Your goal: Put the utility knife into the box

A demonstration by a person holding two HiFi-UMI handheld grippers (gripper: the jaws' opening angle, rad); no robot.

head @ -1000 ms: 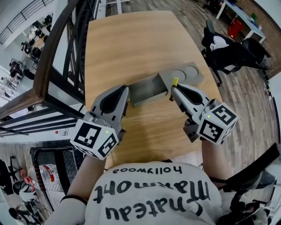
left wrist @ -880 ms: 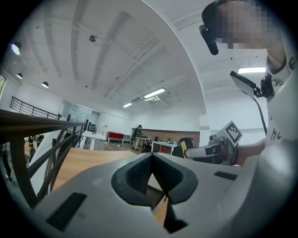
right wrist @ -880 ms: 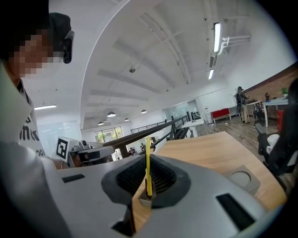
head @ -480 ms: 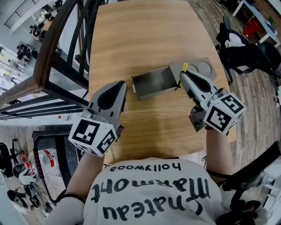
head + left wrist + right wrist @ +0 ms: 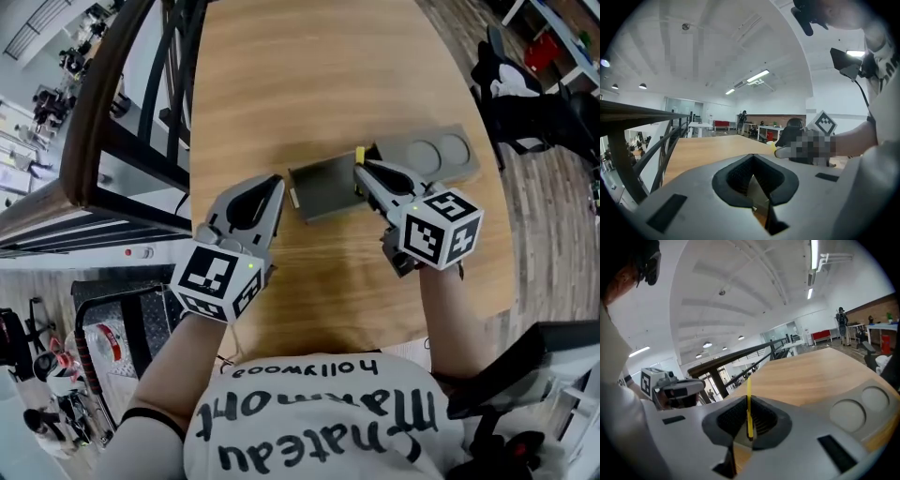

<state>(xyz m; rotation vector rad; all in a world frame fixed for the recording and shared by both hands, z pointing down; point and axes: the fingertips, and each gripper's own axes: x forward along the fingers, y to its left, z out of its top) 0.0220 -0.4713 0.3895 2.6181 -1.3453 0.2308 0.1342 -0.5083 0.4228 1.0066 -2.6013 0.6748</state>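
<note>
A white T-shirt point(image 5: 319, 427) with large black lettering fills the bottom of the frame, with a dark wristband point(image 5: 150, 413) at lower left. The left claw point(image 5: 276, 182) and right claw point(image 5: 360, 172) are grey shells with black-lined openings, each carrying a white cube point(image 5: 441, 231) of black square markers.

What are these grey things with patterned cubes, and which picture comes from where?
A person holds a two-jaw gripper in each hand; the cubes belong to them. One picture looks down from a head camera; the other two look along each gripper's jaws. On the wooden table lie an open grey box and a grey piece with two round recesses. The right gripper is shut on a thin yellow utility knife, at the box's end. The left gripper has its jaws together, empty.
</note>
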